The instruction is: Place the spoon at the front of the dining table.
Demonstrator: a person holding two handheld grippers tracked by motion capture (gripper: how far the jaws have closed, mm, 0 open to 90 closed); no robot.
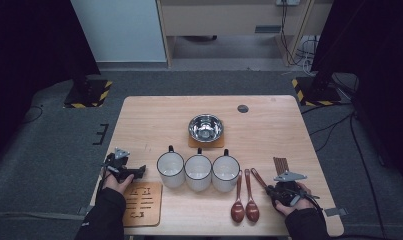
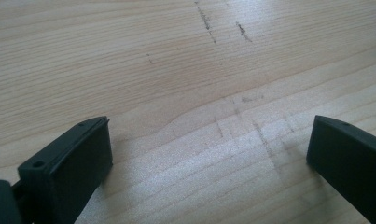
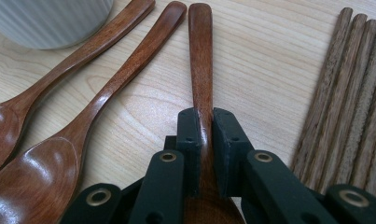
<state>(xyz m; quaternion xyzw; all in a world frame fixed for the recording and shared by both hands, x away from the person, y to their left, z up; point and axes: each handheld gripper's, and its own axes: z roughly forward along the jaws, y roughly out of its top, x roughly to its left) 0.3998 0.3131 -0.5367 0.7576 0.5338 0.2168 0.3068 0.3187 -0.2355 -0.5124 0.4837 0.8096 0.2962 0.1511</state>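
At lower right, the right gripper (image 3: 203, 140) clamps the third spoon (image 3: 200, 56) — lifting it seems next — while the left gripper (image 2: 209, 154) rests, jaws released.

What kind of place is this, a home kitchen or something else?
Probably a recording studio or lab, not a kitchen. The wooden table stands on grey carpet between black curtains, with hazard-striped stand bases and loose cables on the floor behind it.

A lab-like recording room: dark curtains (image 1: 24, 45), taped stand bases (image 1: 88, 93), loose cables (image 1: 301, 47), grey carpet (image 1: 54, 150).
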